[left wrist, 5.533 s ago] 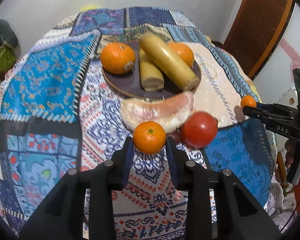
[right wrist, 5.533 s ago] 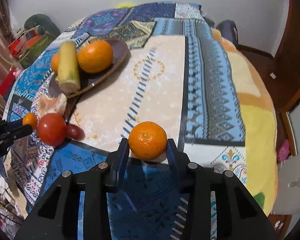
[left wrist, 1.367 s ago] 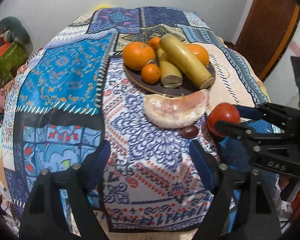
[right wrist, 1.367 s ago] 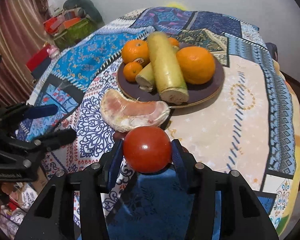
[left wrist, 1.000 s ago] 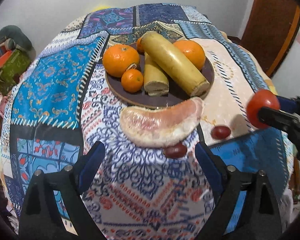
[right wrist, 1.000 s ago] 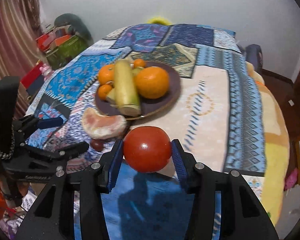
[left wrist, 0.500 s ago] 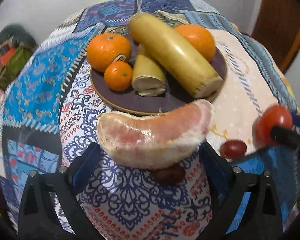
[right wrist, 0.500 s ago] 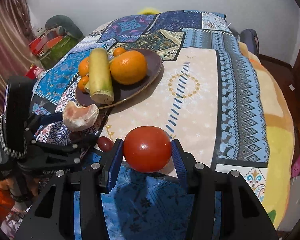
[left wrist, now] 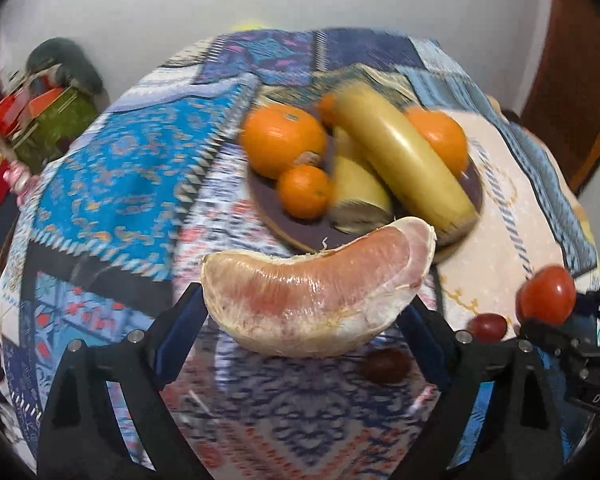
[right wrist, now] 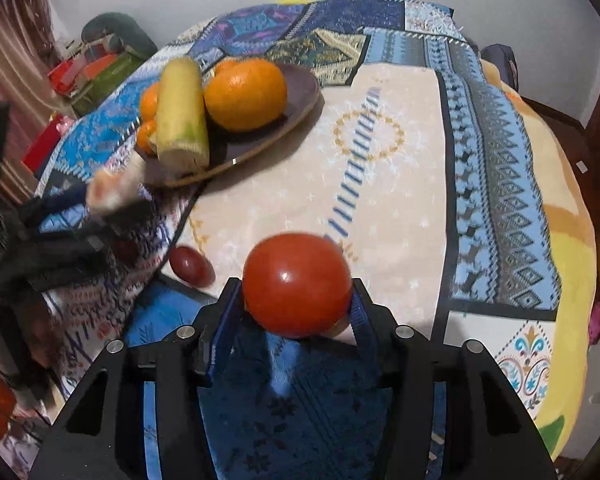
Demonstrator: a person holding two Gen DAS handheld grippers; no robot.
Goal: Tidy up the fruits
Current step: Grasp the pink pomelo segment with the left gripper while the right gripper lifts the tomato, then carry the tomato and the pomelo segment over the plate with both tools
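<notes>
**Both grippers holding fruit near the plate**

The left gripper (left wrist: 300,320) is clamped on the pomelo wedge (left wrist: 316,292), lifted above the cloth just near of the plate (left wrist: 268,216). The right gripper (right wrist: 296,308) grips the tomato (right wrist: 298,284), right of the plate; a grape (right wrist: 191,267) lies to its left

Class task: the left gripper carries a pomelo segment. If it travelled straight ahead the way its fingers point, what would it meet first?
Most likely the brown plate, at its near rim, with the small orange just behind. The pomelo segment in the left gripper would arrive first; depth is uncertain.
</notes>
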